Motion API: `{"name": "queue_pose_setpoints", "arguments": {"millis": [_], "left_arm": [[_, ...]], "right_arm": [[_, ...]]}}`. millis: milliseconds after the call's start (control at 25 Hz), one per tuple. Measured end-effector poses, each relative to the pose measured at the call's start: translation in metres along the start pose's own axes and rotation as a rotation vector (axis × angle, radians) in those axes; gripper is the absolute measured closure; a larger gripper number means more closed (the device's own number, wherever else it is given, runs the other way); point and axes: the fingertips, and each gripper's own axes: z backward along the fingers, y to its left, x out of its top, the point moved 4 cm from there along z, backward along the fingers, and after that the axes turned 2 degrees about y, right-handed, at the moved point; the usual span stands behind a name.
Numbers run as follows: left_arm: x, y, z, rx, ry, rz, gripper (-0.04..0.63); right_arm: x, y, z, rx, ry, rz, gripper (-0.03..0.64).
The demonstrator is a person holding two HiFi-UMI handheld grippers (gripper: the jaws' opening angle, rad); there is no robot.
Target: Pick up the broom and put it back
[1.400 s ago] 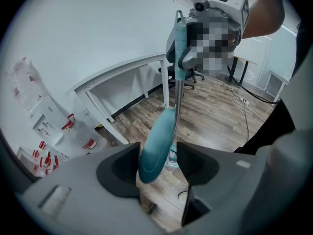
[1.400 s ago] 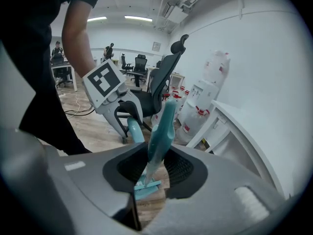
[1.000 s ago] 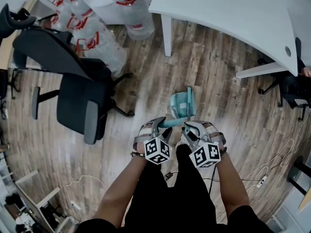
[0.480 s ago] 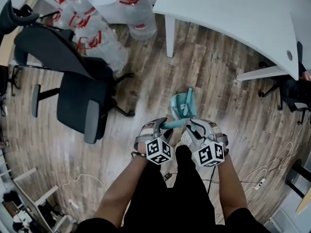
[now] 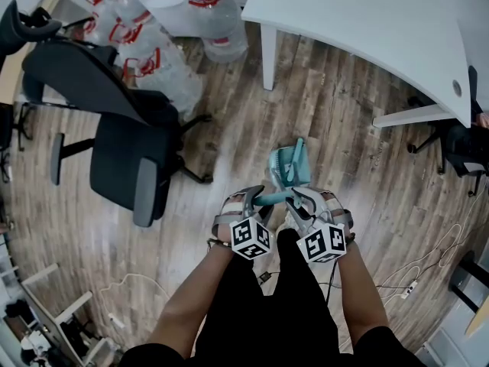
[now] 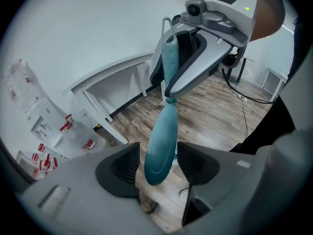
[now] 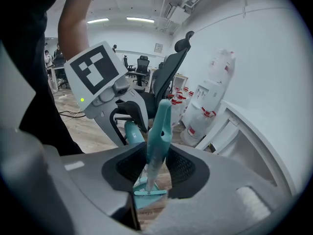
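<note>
Both teal handles are up at waist height in front of the person, and the upright teal plastic dustpan (image 5: 281,167) stands on the wooden floor (image 5: 344,128) just ahead of the feet. It sits in the open middle of the floor, between the black office chair (image 5: 122,167) and the leg of the white tabletop (image 5: 367,29).

The left hand-held gripper (image 6: 156,163) pinches the rounded end of a thick teal plastic handle (image 6: 159,141), which I take to be the broom's. The handle leans across toward the other hand. The right hand-held gripper (image 7: 156,168) has a slim teal handle with a hanging hole (image 7: 159,131) between its jaws. Those jaws have just been easing open, though the pads lie against both sides of it. Below it a pale pole runs down to the comb teeth of the pan.

The step looks like bringing the broom home against the dustpan's pole. To do it well:

- The right side should keep the pole upright and not slacken further until the broom is seated, or the pan may tip.
- The left should swing the thick handle upright and parallel to the pole, then press it in sideways rather than from above.
- Let go one hand at a time, the broom first.

Whether there is a clip on the pole, I cannot make out.
</note>
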Motion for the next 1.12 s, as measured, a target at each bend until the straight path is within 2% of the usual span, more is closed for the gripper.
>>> {"name": "queue_pose_setpoints", "arguments": {"millis": [360, 560, 720, 880, 1000, 1120], "left_arm": [[0.004, 0.001, 0.009, -0.004, -0.042, 0.016, 0.318], [0.002, 0.003, 0.038, 0.022, -0.117, 0.072, 0.299], [0.013, 0.016, 0.078, 0.085, -0.247, 0.102, 0.311], [0.046, 0.041, 0.13, 0.147, -0.429, 0.147, 0.325], [0.075, 0.06, 0.167, 0.164, -0.58, 0.158, 0.331], [0.098, 0.077, 0.195, 0.203, -0.682, 0.16, 0.358]], "right_arm": [[-0.004, -0.002, 0.01, 0.015, -0.031, -0.035, 0.367], [-0.004, 0.0, 0.027, -0.003, -0.042, -0.066, 0.345], [0.007, -0.007, 0.053, -0.057, -0.07, -0.108, 0.345], [0.039, -0.019, 0.089, -0.125, -0.129, -0.128, 0.358], [0.065, -0.028, 0.113, -0.192, -0.204, -0.16, 0.395], [0.089, -0.04, 0.136, -0.262, -0.265, -0.195, 0.447]]}}
